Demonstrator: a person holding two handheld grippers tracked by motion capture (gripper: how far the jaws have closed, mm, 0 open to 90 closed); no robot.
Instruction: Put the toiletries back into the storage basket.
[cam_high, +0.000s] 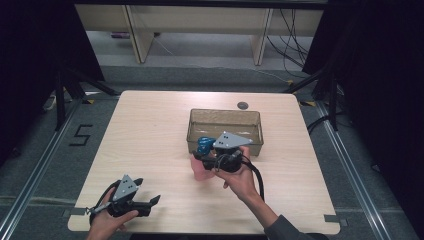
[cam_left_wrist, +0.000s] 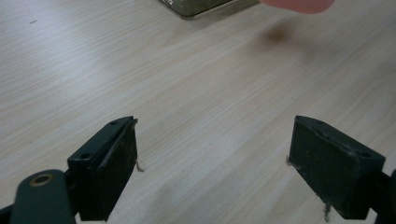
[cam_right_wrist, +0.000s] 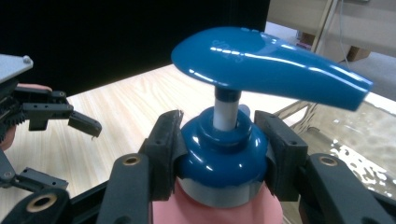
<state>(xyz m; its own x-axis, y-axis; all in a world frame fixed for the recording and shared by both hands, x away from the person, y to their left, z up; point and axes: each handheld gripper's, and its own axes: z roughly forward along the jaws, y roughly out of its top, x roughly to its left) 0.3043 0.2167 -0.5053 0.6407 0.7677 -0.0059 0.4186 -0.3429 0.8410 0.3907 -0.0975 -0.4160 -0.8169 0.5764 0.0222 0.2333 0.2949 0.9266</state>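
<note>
A pale wood-grain table with rounded corners (cam_high: 150, 145) stands on grey flooring, with black curtains at both sides and light wooden furniture legs and loose cables beyond its far edge. A small dark round grommet (cam_high: 242, 105) sits near the far edge. Just nearer than it rests a clear, brownish rectangular plastic bin (cam_high: 225, 120), right of the table's centre.

The right gripper (cam_high: 210, 159) is held just in front of the bin's near wall, its jaws clamped on the blue collar of a pink pump bottle with a blue dispenser head (cam_right_wrist: 224, 154); the bottle is upright between the jaws, its spout pointing towards the bin in the right gripper view.

The left gripper (cam_high: 150, 200) lies low near the table's near-left corner, close to the front edge, its jaws wide apart with bare wood between them.

The left half of the table and the strip along the near edge between the two hands are open surface. The two grippers are well apart.
</note>
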